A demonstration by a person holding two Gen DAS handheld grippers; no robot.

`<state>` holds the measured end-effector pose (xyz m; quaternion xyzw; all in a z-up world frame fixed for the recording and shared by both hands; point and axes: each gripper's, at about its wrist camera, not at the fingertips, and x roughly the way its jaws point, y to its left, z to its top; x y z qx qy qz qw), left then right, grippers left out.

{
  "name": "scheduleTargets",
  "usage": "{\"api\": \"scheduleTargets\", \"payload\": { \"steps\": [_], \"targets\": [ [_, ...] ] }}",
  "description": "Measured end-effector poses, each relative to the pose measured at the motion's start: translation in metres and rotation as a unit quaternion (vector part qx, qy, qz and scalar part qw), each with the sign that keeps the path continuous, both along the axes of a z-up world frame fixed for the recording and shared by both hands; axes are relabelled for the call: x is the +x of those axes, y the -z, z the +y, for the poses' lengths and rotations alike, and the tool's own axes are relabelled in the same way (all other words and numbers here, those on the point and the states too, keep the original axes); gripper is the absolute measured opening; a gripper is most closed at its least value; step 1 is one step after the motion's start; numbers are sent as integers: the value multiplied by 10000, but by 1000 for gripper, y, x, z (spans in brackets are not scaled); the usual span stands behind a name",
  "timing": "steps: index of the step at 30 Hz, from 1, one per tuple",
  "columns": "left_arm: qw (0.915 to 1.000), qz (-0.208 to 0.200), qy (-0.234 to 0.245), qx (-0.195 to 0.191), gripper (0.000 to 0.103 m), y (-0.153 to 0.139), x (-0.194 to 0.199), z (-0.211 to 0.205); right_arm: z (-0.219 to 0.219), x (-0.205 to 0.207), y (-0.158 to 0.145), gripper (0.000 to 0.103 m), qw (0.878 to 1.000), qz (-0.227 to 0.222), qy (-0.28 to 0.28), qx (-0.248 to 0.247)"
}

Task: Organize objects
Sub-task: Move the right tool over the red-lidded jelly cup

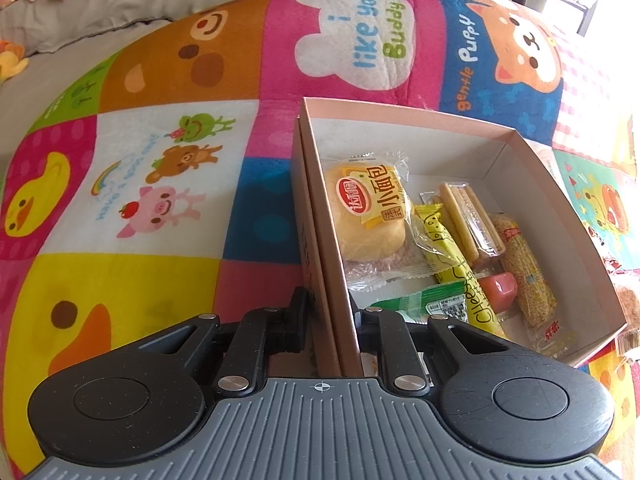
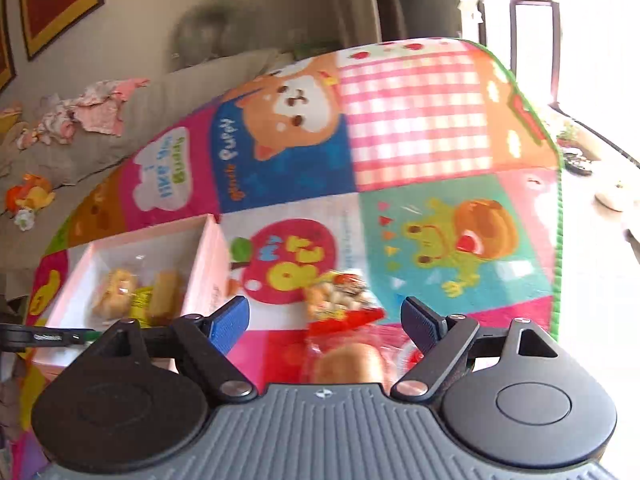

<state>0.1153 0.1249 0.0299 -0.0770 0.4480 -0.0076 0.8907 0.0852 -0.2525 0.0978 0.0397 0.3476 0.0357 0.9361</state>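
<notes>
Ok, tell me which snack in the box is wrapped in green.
The flat green packet at the box's near end, beside the left tongs. The bun, cheese stick and corn bar are all yellow.

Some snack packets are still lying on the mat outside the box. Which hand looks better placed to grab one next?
The right. Its tool is open, with the loose snack packets on the mat directly ahead. The left tool is shut on the box wall, steadying the box.

Bare mat (image 2: 420, 128) beyond snack packets (image 2: 340, 304); box wall (image 2: 208, 256) leftward.
</notes>
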Motion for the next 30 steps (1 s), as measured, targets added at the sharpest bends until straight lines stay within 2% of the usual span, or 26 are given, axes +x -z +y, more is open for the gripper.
{"api": "scheduleTargets", "payload": {
  "steps": [4, 8, 12, 15, 18, 19, 20, 22, 28, 30],
  "targets": [
    [10000, 10, 34, 52, 18, 0, 1, -5, -8, -11, 23, 84, 9991, 192, 4, -388],
    [9999, 30, 59, 108, 19, 0, 1, -9, 13, -20, 38, 84, 9949, 36, -233, -981],
    [9999, 31, 53, 100, 19, 0, 1, -9, 30, -16, 43, 84, 9939, -63, -510, -979],
    [9999, 36, 51, 113, 19, 0, 1, -10, 37, -8, 49, 83, 9943, -37, -507, -936],
    [9999, 42, 63, 110, 19, -1, 2, -10, 41, -4, 55, 70, 9947, 140, -589, -837],
    [9999, 45, 61, 108, 19, -1, 2, -10, 42, -5, 56, 59, 9947, 244, -710, -708],
    [9999, 47, 59, 110, 19, -1, 2, -10, 42, -7, 56, 56, 9944, 332, -831, -560],
    [9999, 41, 62, 110, 19, -1, 2, -10, 45, -16, 56, 55, 9930, 418, -1015, -436],
    [10000, 13, 55, 64, 19, 0, 2, -9, 47, -52, 45, 56, 9841, 529, -1624, -488],
    [10000, 13, 57, 66, 19, 0, 2, -9, 42, -62, 35, 69, 9852, 303, -1547, -672]
  ]
}}
